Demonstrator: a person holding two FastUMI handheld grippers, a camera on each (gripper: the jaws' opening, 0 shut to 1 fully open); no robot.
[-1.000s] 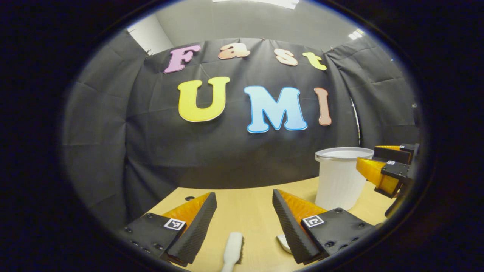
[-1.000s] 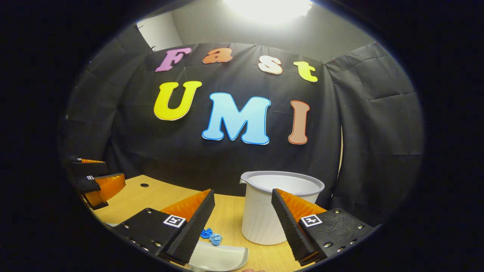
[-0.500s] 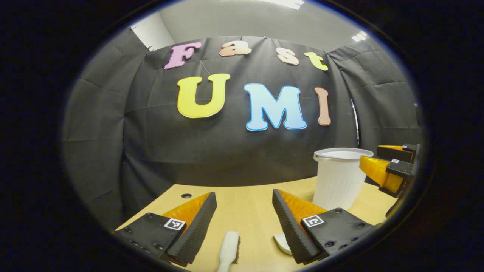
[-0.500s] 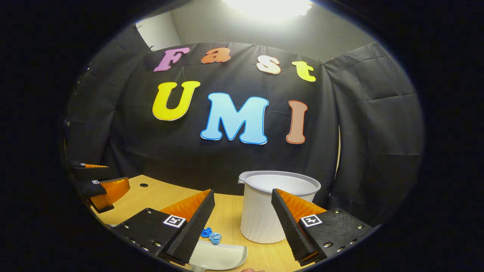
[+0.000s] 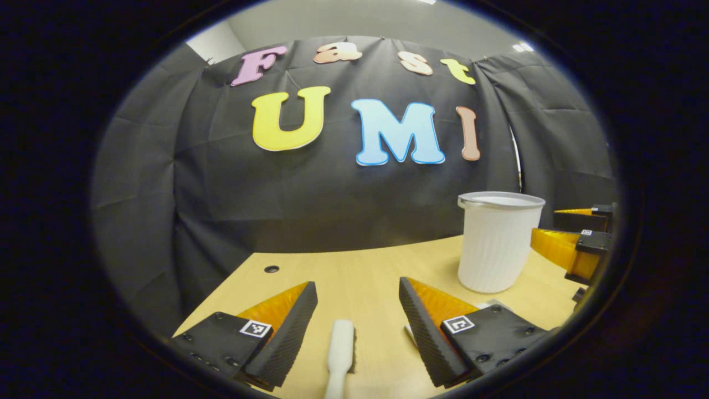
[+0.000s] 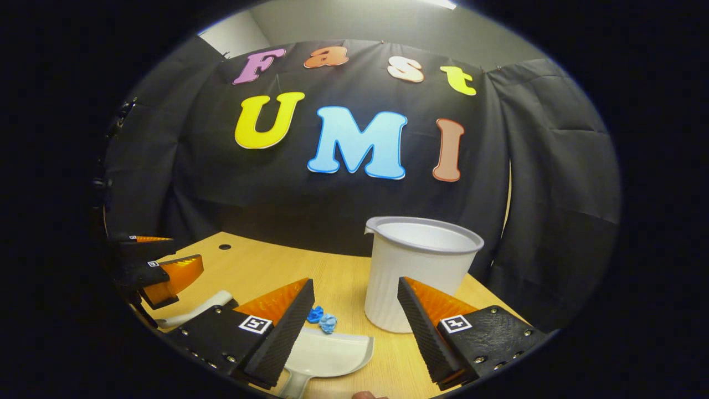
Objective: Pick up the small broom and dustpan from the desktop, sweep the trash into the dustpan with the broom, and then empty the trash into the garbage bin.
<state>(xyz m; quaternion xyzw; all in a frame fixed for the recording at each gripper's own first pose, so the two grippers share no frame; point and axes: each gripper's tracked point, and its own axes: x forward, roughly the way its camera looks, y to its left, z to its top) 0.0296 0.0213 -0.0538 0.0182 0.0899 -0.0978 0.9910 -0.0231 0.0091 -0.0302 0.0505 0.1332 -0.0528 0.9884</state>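
In the left gripper view, the left gripper [image 5: 357, 318] hangs over the desk [image 5: 365, 271] with its jaws spread wide, gripping nothing. The broom [image 5: 339, 354] lies flat on the desk between the two fingers, at 6 o'clock in the view, its white handle running toward the camera and a strip of dark bristles along its right edge; neither finger touches it. The bin [image 5: 498, 241], a ribbed white tub, stands upright on the desk at 3 o'clock, and just beyond it, at the view's right edge, the right gripper [image 5: 573, 244] shows, spread apart as well. A small dark hole [image 5: 271, 269] sits in the desk at 9 o'clock of the fingers, near the black cloth wall [image 5: 221, 183]. In the right gripper view, the right gripper [image 6: 354, 316] is likewise open and empty. The dustpan [image 6: 327, 354] rests on the desk between its fingers at 6 o'clock, the pan's open mouth toward the bin and its handle toward the camera. Two small blue crumpled scraps of trash [image 6: 322, 318] lie on the desk just beyond the pan's front edge, near the inner face of the left-hand finger. The bin [image 6: 418, 271] stands at about 1 o'clock from the dustpan, close behind the right-hand finger. The left gripper [image 6: 158, 269] shows at 9 o'clock, with the broom's white end [image 6: 194, 310] under it.
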